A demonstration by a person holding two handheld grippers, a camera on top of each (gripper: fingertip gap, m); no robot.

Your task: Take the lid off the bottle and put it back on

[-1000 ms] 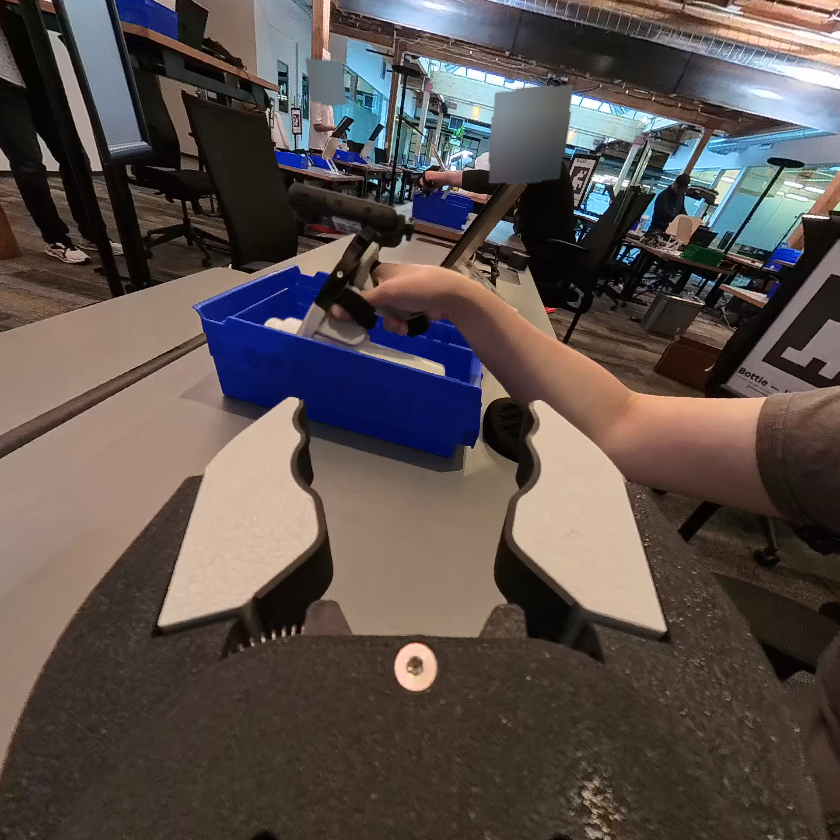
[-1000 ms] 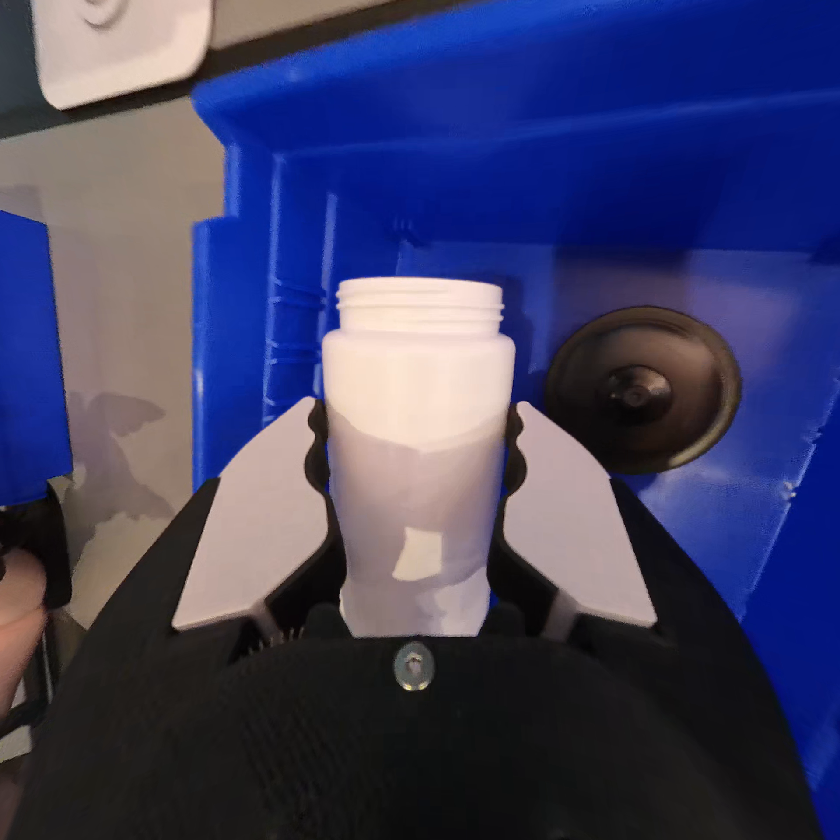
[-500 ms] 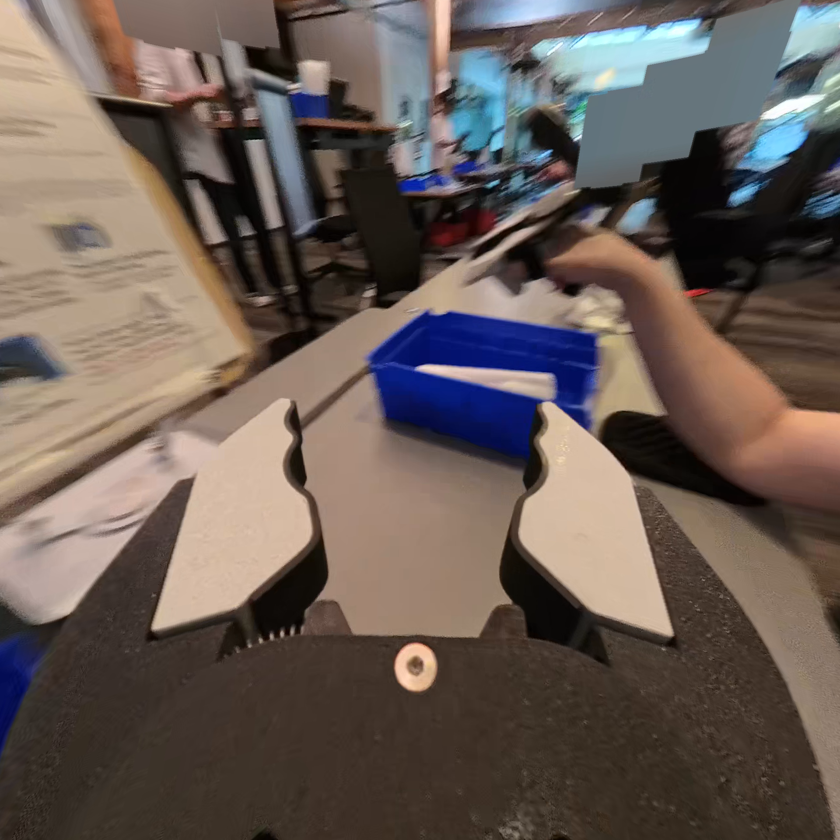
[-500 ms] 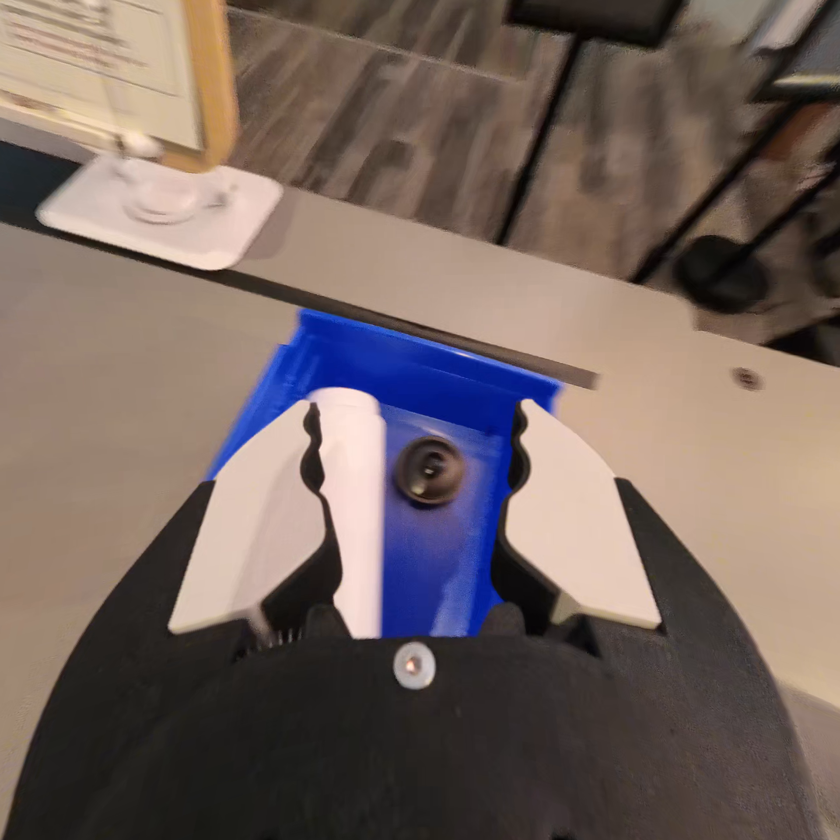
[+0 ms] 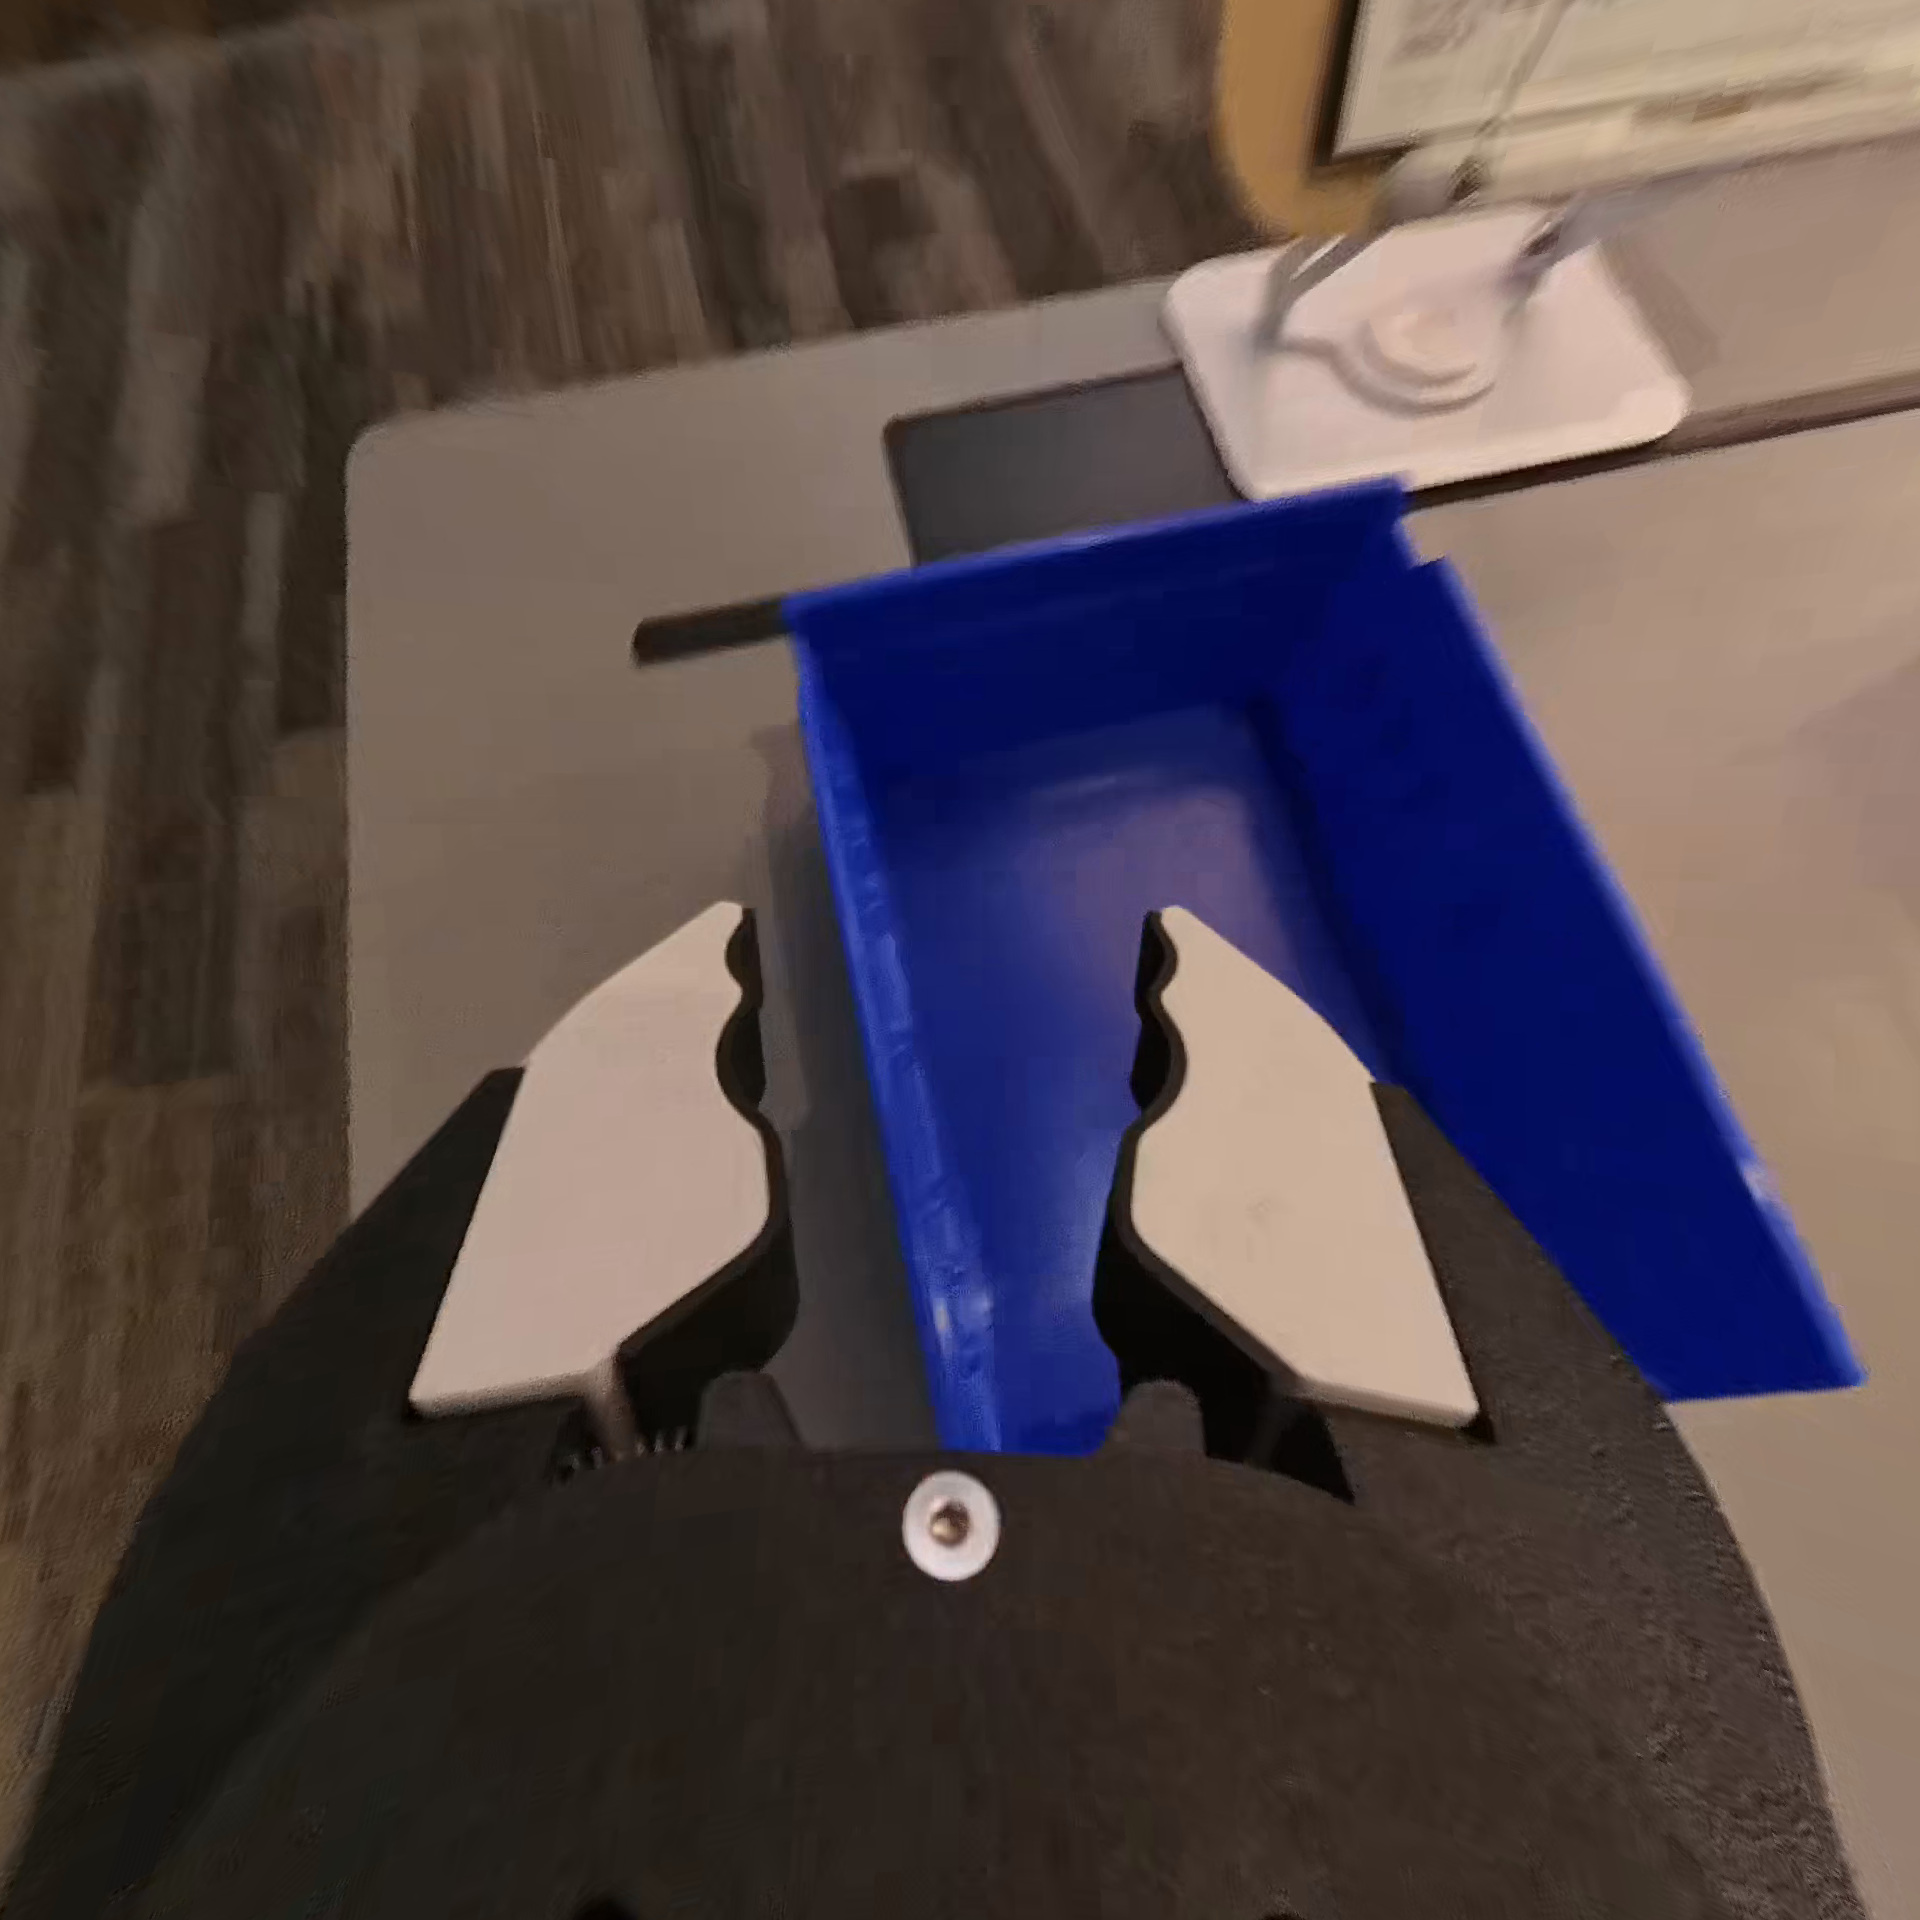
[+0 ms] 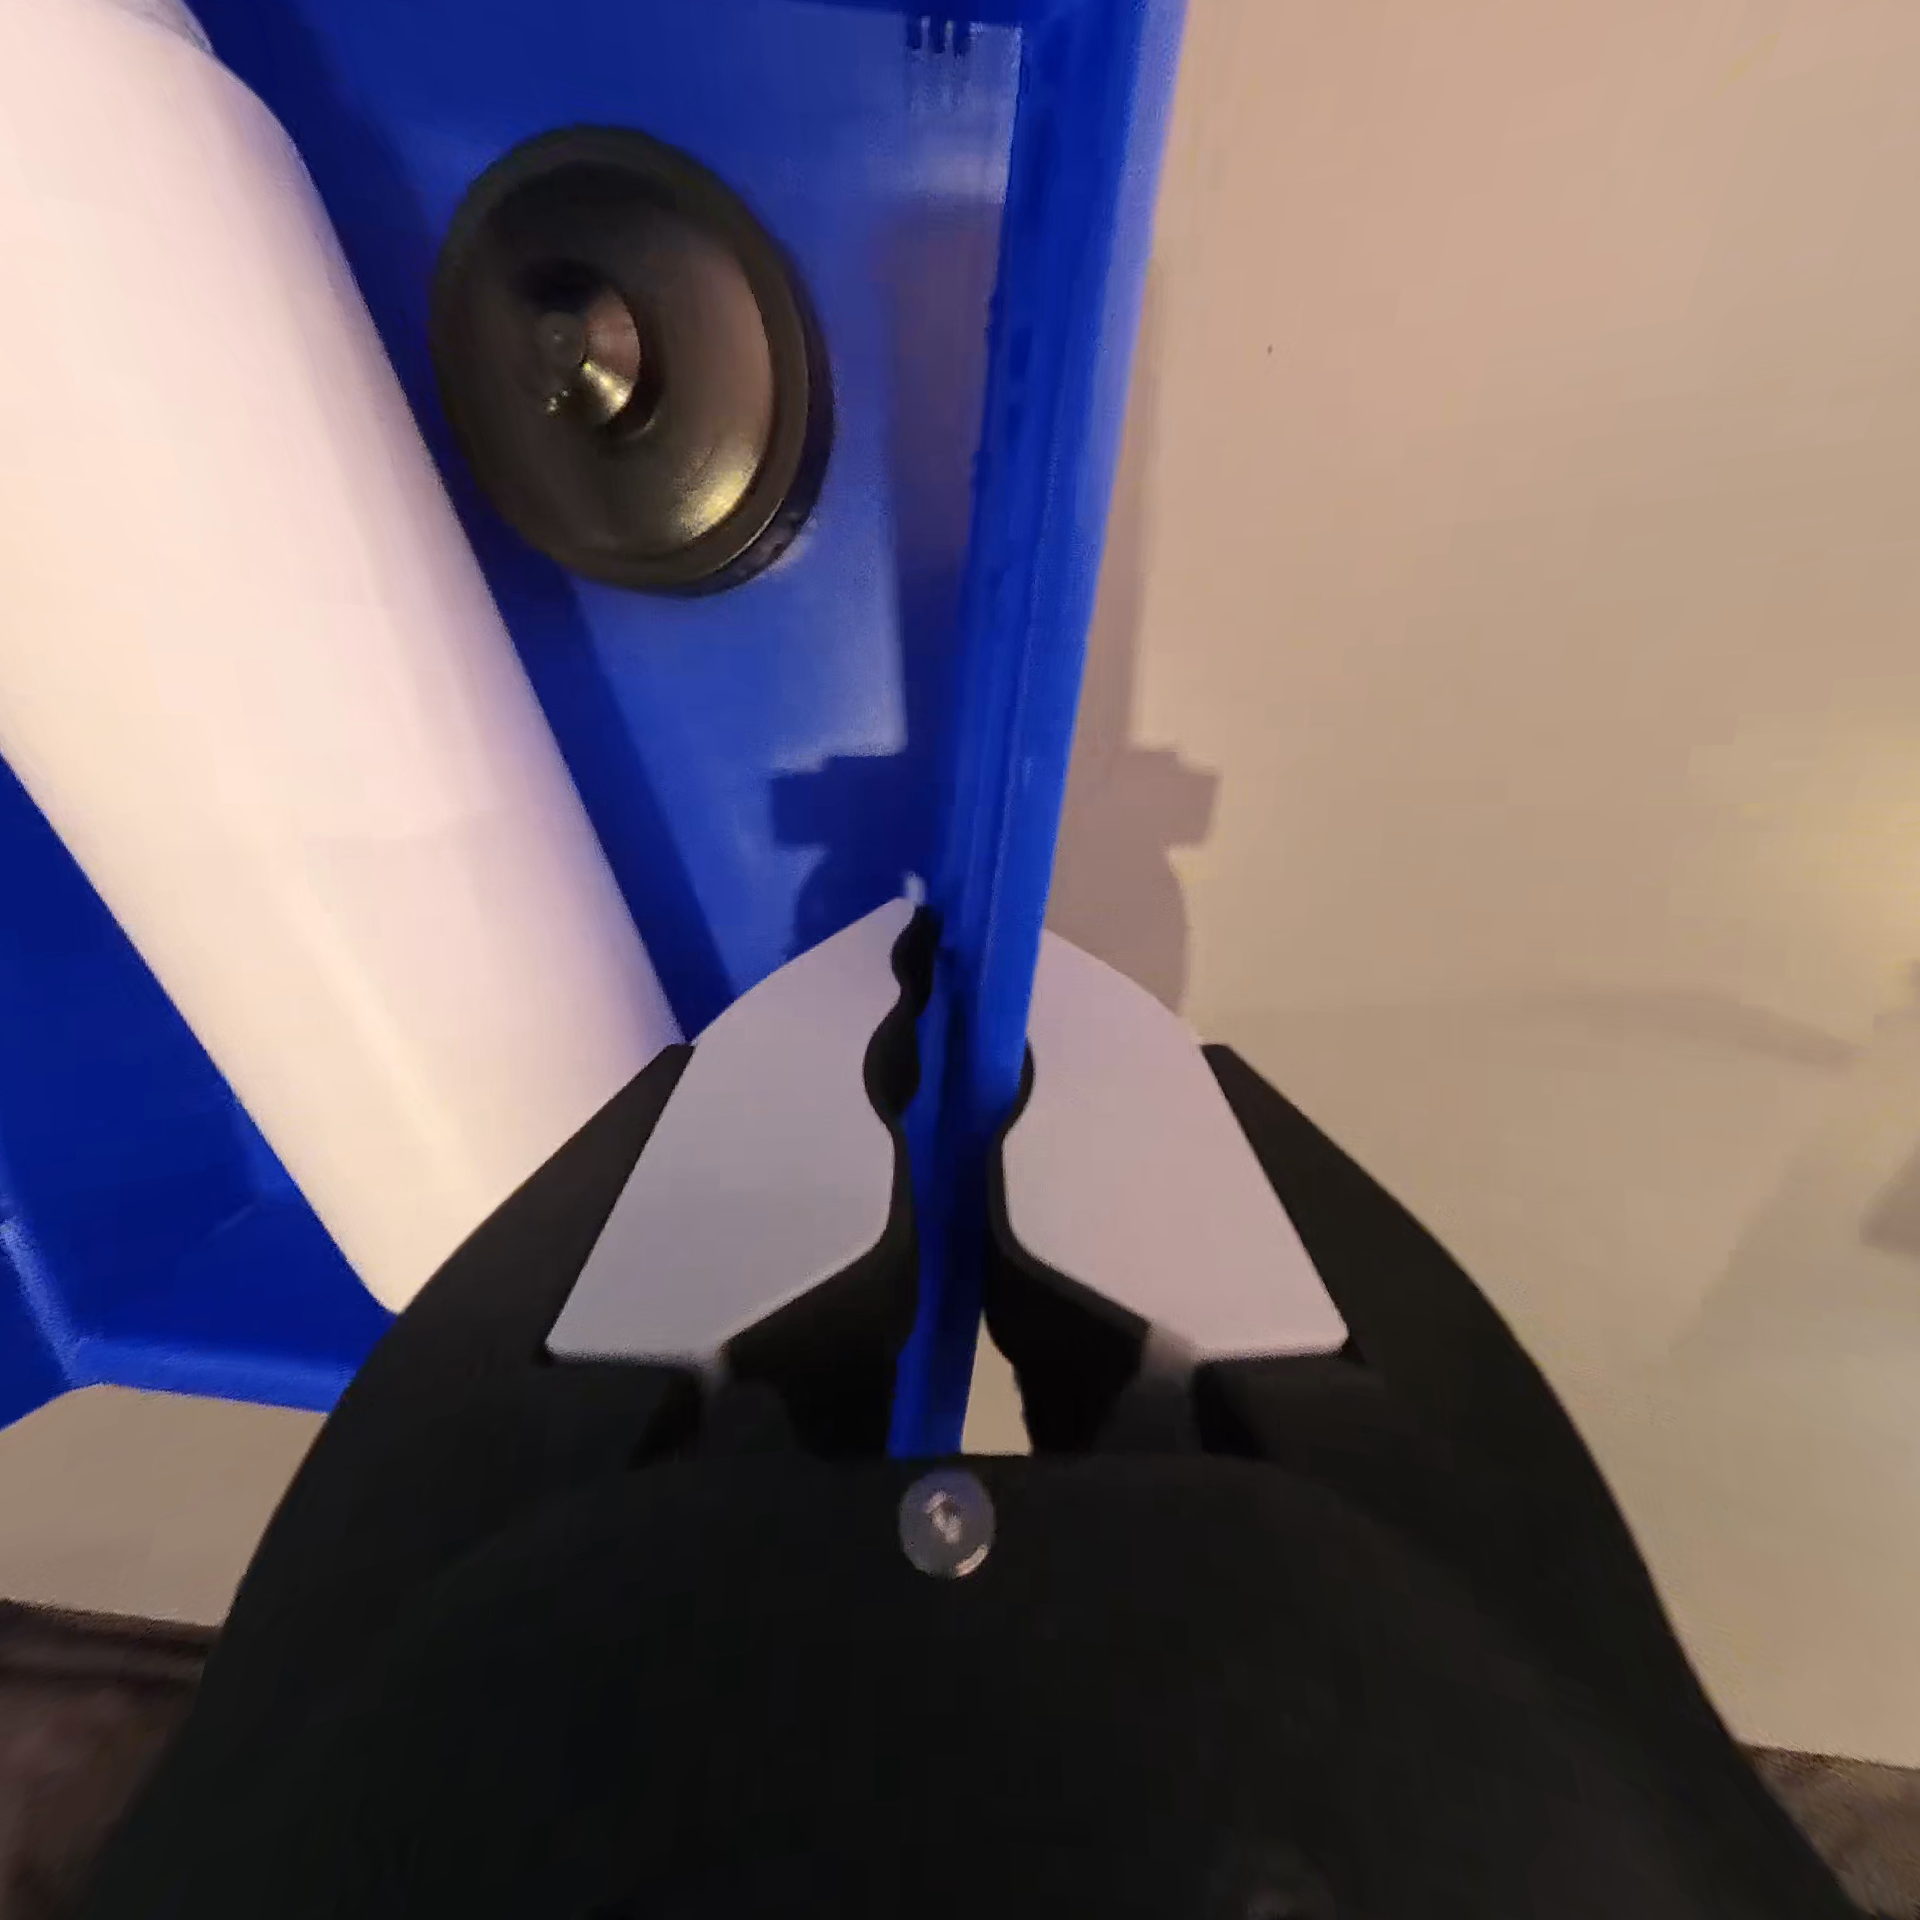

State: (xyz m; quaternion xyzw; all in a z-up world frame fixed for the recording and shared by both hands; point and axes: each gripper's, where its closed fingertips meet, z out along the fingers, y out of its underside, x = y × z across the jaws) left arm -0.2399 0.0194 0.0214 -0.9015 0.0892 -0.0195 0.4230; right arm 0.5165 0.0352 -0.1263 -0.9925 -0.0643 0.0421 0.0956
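Observation:
In the right wrist view the white bottle (image 6: 260, 623) lies without its lid in a blue bin (image 6: 1029, 520). The black lid (image 6: 623, 364) lies on the bin floor beside it. My right gripper (image 6: 971, 925) is shut on the bin's right side wall, one pad inside and one outside. In the left wrist view my left gripper (image 5: 945, 920) is open above another blue bin (image 5: 1403, 831), which is empty. That bin's left wall runs between the fingers, and neither pad touches it. Neither gripper holds the bottle or the lid.
Both bins stand on a grey table (image 5: 571, 727) that also shows in the right wrist view (image 6: 1507, 520). A white stand base (image 5: 1423, 353) and a dark flat patch (image 5: 1039, 468) lie beyond the empty bin. Wood-pattern floor (image 5: 156, 623) lies past the table's left edge.
My right gripper left the bottle, rose, came down again and closed on the bin's wall. My left gripper swung from looking across the table to looking down over the empty bin, its jaws somewhat narrower.

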